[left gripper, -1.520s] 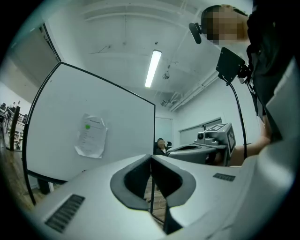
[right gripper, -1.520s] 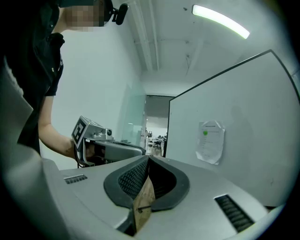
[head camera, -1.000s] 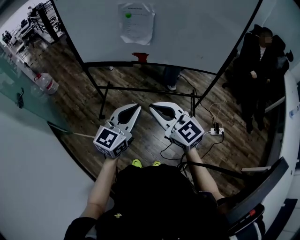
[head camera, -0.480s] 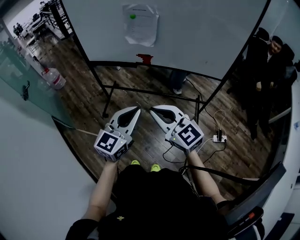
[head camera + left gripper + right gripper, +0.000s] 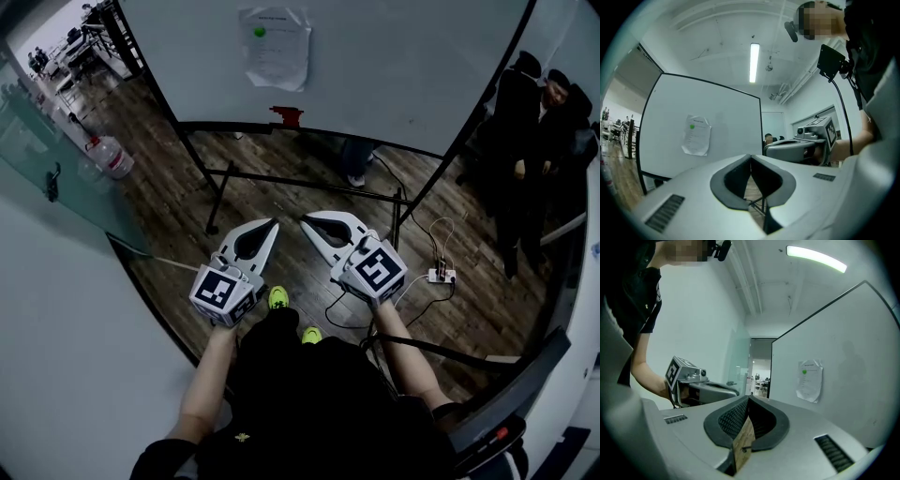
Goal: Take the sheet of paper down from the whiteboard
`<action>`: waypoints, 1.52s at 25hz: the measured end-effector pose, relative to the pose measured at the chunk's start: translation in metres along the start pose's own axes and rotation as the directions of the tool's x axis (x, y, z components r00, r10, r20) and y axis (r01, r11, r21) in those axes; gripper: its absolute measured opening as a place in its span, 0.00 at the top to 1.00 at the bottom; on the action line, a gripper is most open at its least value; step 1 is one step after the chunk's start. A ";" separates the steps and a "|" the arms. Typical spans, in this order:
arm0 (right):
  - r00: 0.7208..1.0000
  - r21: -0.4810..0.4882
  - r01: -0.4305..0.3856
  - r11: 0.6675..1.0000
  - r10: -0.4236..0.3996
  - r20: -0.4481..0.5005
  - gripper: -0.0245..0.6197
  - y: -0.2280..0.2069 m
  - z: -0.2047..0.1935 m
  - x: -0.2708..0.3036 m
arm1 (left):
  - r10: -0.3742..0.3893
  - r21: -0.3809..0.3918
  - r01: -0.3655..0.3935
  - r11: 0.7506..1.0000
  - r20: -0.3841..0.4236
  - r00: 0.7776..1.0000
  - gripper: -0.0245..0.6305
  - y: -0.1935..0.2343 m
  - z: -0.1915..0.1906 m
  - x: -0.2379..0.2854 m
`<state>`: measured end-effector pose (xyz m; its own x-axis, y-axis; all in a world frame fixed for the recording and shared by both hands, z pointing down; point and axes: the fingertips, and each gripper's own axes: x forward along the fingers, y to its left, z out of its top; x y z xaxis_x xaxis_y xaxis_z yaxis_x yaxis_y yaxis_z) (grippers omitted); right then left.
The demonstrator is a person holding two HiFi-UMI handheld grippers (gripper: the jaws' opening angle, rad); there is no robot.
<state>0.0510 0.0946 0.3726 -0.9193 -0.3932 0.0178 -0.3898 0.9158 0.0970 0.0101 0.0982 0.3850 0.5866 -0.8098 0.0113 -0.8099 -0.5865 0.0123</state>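
Left gripper (image 5: 272, 223) and right gripper (image 5: 304, 221) both pinched tight, holding nothing, well apart from the whiteboard's (image 5: 403, 66) sheet of paper (image 5: 275, 47).

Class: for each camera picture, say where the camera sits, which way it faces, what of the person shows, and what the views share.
Head view: on the person's head, looking steeply down; forearms, left hand-held gripper and right hand-held gripper show.
Left gripper view: on the left hand-held gripper, looking along its shut jaws at the whiteboard; right forearm shows.
Right gripper view: on the right hand-held gripper, looking toward the whiteboard; left forearm shows.
Shared: all three show the sheet of paper.
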 end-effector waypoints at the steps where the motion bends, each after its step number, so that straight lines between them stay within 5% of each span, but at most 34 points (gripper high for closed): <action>1: 1.000 0.003 0.000 1.000 0.000 0.000 0.94 -0.001 -0.001 0.000 | -0.002 0.001 0.002 1.000 -0.002 1.000 0.92 0.000 -0.002 0.001; 38: 0.998 0.013 0.062 0.998 -0.062 -0.001 0.94 -0.124 0.000 0.115 | -0.071 -0.004 0.071 0.997 0.014 0.997 0.92 0.136 0.011 0.113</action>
<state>-0.0066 -0.0644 0.3625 -0.8934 -0.4491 0.0129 -0.4465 0.8907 0.0849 -0.0336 -0.0735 0.3765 0.6425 -0.7663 -0.0035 -0.7661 -0.6425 0.0173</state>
